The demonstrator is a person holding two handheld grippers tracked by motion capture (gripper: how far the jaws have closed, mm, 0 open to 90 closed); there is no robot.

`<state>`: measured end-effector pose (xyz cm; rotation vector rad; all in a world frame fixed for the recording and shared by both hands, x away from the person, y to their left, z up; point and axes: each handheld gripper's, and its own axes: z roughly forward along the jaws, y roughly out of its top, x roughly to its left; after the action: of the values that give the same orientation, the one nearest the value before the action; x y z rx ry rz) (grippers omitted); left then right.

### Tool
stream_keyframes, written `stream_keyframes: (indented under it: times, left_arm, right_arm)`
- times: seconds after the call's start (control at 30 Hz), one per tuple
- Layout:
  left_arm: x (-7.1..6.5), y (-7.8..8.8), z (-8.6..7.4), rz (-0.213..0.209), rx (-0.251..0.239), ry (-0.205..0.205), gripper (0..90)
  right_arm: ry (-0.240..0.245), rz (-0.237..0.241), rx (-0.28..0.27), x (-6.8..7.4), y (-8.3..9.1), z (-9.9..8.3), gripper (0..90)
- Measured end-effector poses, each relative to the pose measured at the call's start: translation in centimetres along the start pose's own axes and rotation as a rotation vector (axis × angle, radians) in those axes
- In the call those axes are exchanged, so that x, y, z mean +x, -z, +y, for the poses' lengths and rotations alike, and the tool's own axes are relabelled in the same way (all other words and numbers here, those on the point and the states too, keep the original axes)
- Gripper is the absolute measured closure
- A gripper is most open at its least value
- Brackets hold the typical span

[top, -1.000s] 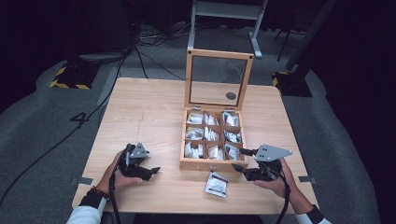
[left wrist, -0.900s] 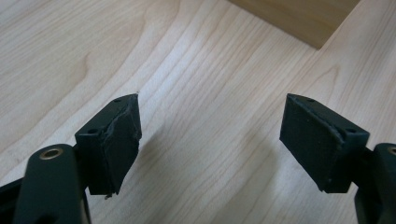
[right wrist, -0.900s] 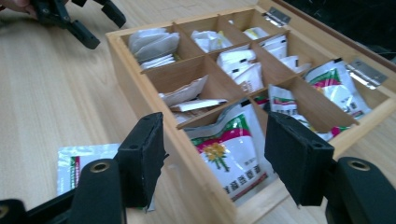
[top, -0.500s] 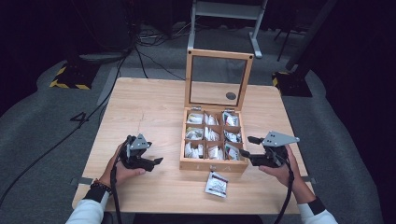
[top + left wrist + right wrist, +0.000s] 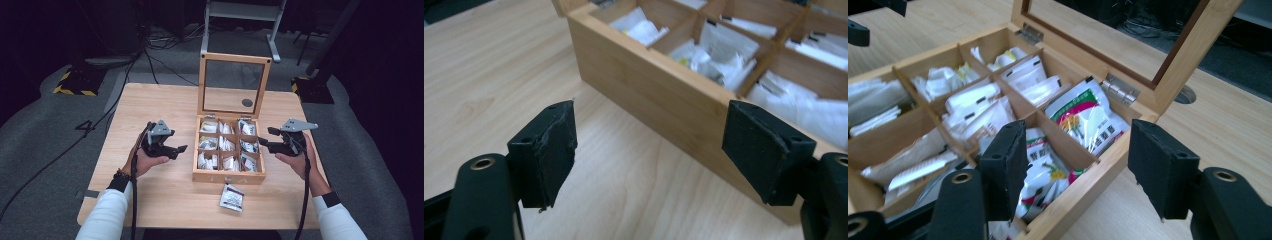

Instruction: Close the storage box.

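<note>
- Wooden compartment box [image 5: 229, 176] standing mid-table on the light wooden table [image 5: 150, 105], nine compartments in a three-by-three grid, packed with tea-bag sachets [image 5: 1087, 122].
- Glass-paned lid [image 5: 234, 84] raised upright on hinges at the far edge of the box.
- One loose sachet [image 5: 232, 197] lying flat on the table just in front of the box's near wall, apart from both grippers.
- Left gripper [image 5: 179, 149] held in the left hand [image 5: 145, 161] to the left of the box, near its left wall, pointing toward it; jaws spread wide with nothing between them, bare tabletop and the box's side wall seen through the gap in the left gripper view.
- Right gripper [image 5: 262, 142] held in the right hand [image 5: 295, 160] just beside the box's right wall, jaws wide apart and empty, one jaw over the right-hand compartments, the other outside the wall in the right gripper view.
- Dark cable hole [image 5: 247, 102] in the tabletop behind the lid.
</note>
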<state>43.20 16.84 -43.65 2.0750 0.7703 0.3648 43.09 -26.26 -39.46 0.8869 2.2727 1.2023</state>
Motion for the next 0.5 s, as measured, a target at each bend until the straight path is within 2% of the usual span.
stream_keyframes:
  times: [0.07, 0.13, 0.2, 0.5]
  left_arm:
    - [0.4, -0.4, 0.7, -0.004, -0.007, 0.014, 22.6]
    - [0.8, -0.8, 1.4, 0.010, -0.013, 0.009, 23.0]
    - [1.1, -1.2, 2.1, 0.009, -0.022, 0.021, 23.1]
    - [1.9, -4.3, 5.6, 0.018, -0.012, 0.014, 24.0]
  right_arm:
    - [-0.021, 0.009, -0.004, -0.6, -0.3, 0.4, 41.1]
    - [-0.022, -0.006, 0.001, -1.0, -0.7, 0.7, 41.0]
    - [-0.025, -0.013, 0.008, -1.4, -1.3, 1.0, 40.9]
    - [-0.062, -0.054, 0.016, -3.5, -3.5, 1.5, 38.9]
